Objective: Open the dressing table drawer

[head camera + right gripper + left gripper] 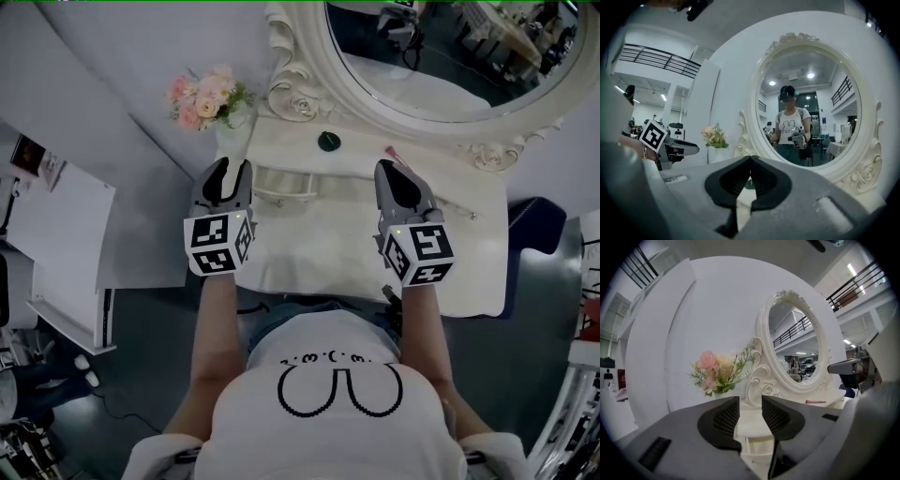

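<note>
The white dressing table stands in front of me under its oval mirror. A small drawer with a curved white handle sits in the raised tier below the mirror and looks pulled out a little. My left gripper hovers just left of that handle, open, with nothing between its pads; the table edge and drawer show through the gap. My right gripper hangs level with it on the right, shut and empty, its jaws meeting at the tips.
A vase of pink flowers stands at the table's back left corner. A dark green round object and a pink stick lie on the upper shelf. A white panel stands to the left, and a dark seat to the right.
</note>
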`<control>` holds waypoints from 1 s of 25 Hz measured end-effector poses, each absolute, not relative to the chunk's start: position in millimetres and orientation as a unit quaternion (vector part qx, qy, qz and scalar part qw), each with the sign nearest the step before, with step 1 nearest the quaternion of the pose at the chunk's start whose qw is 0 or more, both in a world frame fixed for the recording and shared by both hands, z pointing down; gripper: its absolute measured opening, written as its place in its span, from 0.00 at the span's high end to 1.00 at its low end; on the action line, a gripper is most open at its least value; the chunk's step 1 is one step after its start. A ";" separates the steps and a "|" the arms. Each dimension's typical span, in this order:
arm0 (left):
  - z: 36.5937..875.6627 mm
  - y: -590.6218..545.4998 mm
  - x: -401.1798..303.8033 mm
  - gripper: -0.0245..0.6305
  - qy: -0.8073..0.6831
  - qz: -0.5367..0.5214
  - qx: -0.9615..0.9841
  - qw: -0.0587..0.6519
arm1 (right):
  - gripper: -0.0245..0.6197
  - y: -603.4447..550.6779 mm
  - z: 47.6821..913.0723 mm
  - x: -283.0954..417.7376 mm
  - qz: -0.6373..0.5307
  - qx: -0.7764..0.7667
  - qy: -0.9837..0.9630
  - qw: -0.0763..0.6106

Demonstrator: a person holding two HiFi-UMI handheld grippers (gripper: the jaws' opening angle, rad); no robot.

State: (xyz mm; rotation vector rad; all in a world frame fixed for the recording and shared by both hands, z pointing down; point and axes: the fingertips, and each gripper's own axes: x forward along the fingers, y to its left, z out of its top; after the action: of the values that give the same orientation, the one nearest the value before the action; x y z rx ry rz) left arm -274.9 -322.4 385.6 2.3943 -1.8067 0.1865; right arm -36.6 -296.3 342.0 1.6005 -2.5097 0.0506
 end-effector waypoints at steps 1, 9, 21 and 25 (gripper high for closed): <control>376.3 -323.6 -274.4 0.74 -0.599 0.056 0.797 0.057 | 0.96 -296.5 333.5 -36.1 0.007 0.537 -0.840 0.077; 309.6 -330.7 -264.3 0.74 -0.588 0.012 0.809 -0.018 | 0.96 -290.2 266.0 -36.6 -0.078 0.542 -0.836 0.031; 281.9 -329.2 -252.3 0.97 -0.579 -0.009 0.814 -0.054 | 0.97 -289.8 258.2 -29.1 -0.093 0.541 -0.835 0.034; 272.8 -328.9 -250.5 0.97 -0.577 -0.014 0.814 -0.063 | 0.96 -290.6 257.0 -28.1 -0.097 0.542 -0.834 0.039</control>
State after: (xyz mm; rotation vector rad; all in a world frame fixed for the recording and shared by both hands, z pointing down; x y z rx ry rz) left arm -250.5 -328.9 272.8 2.6667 -1.8894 -0.0455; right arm -28.1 -290.6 257.0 1.6615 -2.5578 -0.2969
